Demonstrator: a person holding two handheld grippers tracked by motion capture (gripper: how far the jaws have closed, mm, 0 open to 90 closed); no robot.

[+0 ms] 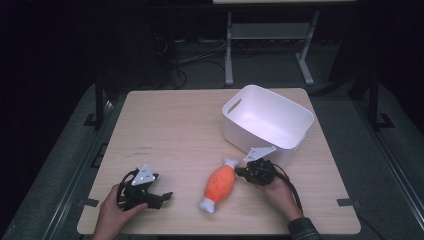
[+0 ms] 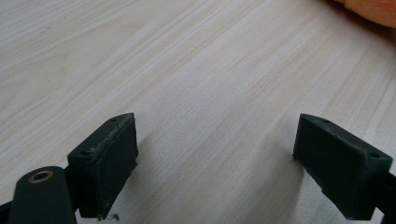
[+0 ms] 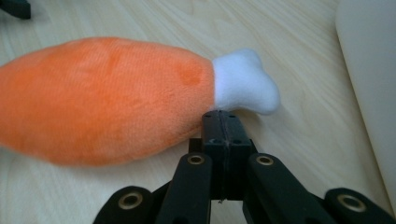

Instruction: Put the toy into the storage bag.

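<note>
Right gripper view puts your right gripper [image 3: 226, 122] with its jaws pressed flat together, nothing between them, the tips touching or all but touching the orange plush toy [image 3: 107, 98] just where the orange body meets its white end. With the toy as your landmark: it lies on its side on the wooden table [image 1: 170, 125], one white end toward the white bin [image 1: 267, 122] and the other toward your edge of the table. The bin stands just beyond the toy, past your right gripper [image 1: 246, 171]. Your left gripper [image 2: 215, 154] rests well to the toy's other side, jaws spread wide over bare wood and gripping nothing; the toy's orange edge just peeks into the far corner of that view.

You seem to be at the approach step, nudging or lining up on the toy, apparently to move it into the bin. Closed jaws cannot pick it up, so the next move calls for opening them wide enough to straddle the soft body or the narrow neck beside the white end, then closing firmly, since plush gives under pressure.
</note>
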